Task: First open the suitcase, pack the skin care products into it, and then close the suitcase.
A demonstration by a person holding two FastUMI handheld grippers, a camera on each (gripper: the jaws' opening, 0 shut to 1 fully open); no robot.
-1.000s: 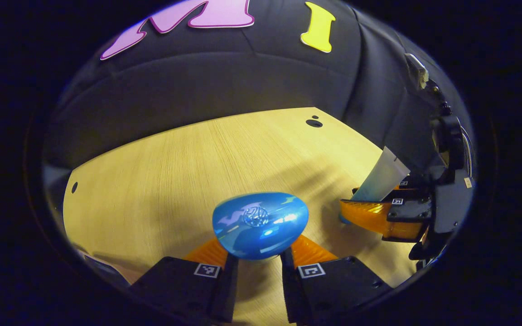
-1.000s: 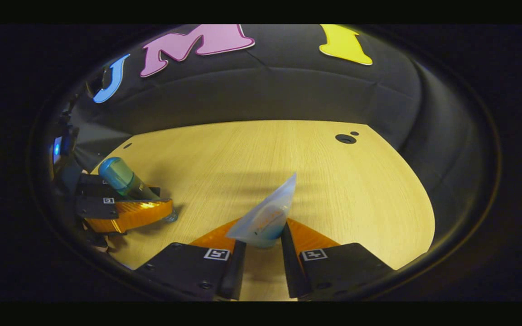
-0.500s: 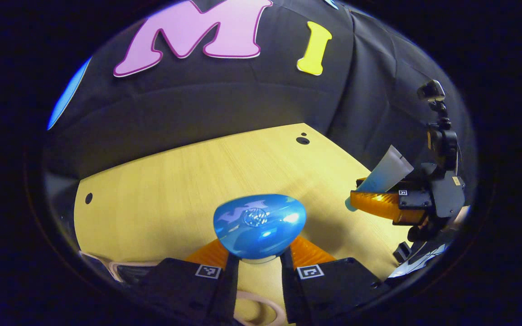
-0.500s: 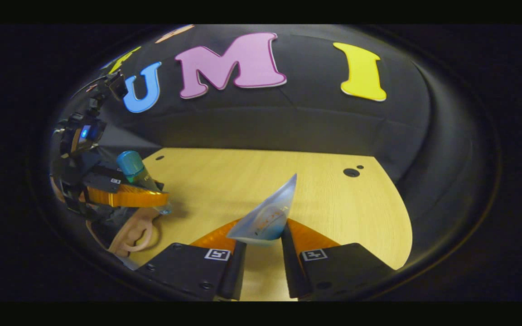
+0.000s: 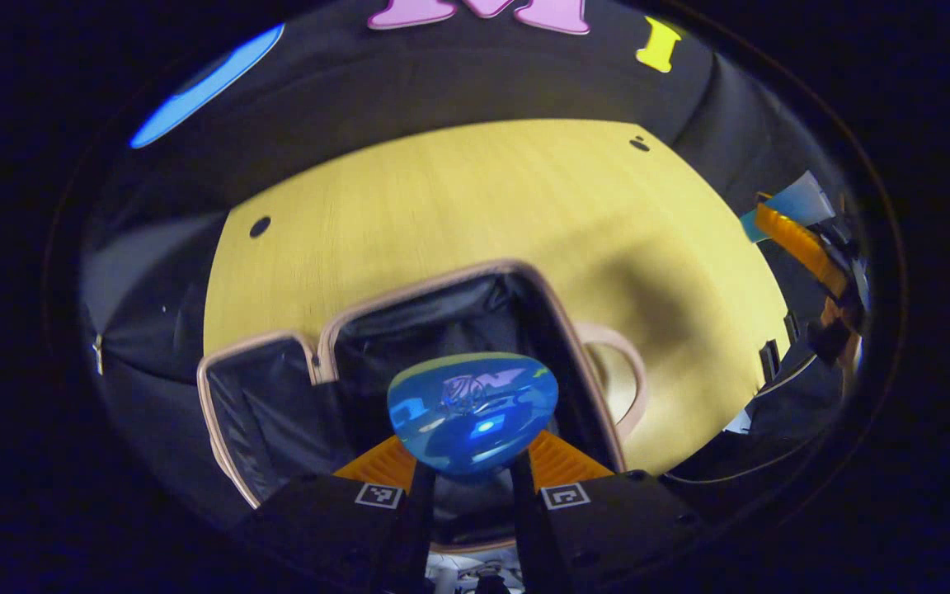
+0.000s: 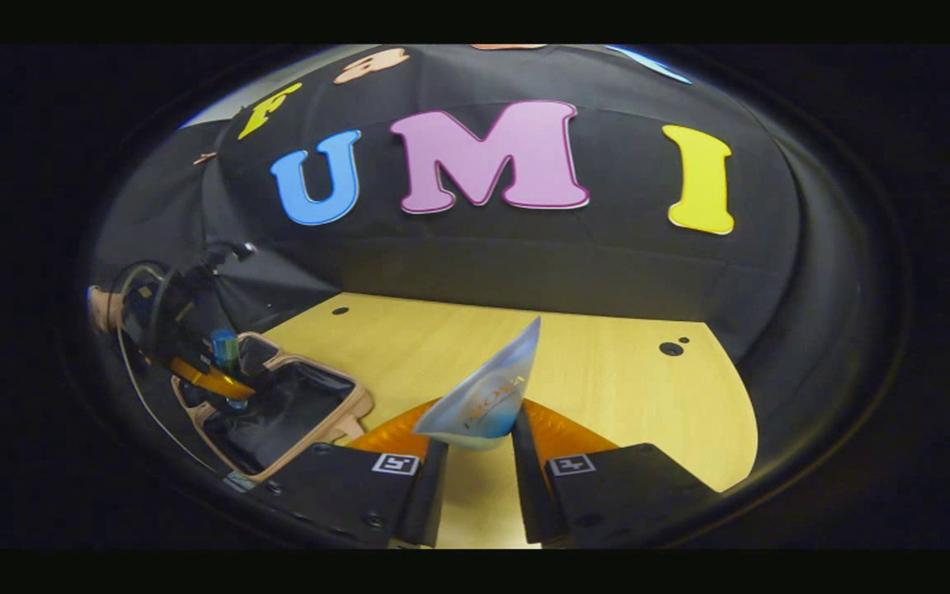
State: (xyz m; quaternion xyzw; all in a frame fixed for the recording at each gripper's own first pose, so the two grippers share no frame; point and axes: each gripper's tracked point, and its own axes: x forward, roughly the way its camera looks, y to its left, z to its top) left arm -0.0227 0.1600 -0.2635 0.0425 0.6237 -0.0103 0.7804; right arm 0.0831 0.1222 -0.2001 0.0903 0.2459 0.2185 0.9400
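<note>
left gripper (image 5: 470,487): tipped down over open suitcase (image 5: 442,330), fingers clamp blue-capped bottle (image 5: 472,408)
right gripper (image 6: 472,466): level above table (image 6: 607,388), fingers pinch tube (image 6: 487,400)

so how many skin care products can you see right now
2. A blue-capped bottle is clamped in the left gripper above the open suitcase; a tube is clamped in the right gripper over the table. Others may be hidden.

Your left gripper view looks steeply down from above the open suitcase (image 5: 409,330), close over it, with the wooden table (image 5: 483,198) beyond. Your right gripper view sits lower and more level, facing across the table (image 6: 607,371) toward the booth wall. Both views share the table and the suitcase (image 6: 293,412), which lies off to the lower left in the right gripper view.
</note>
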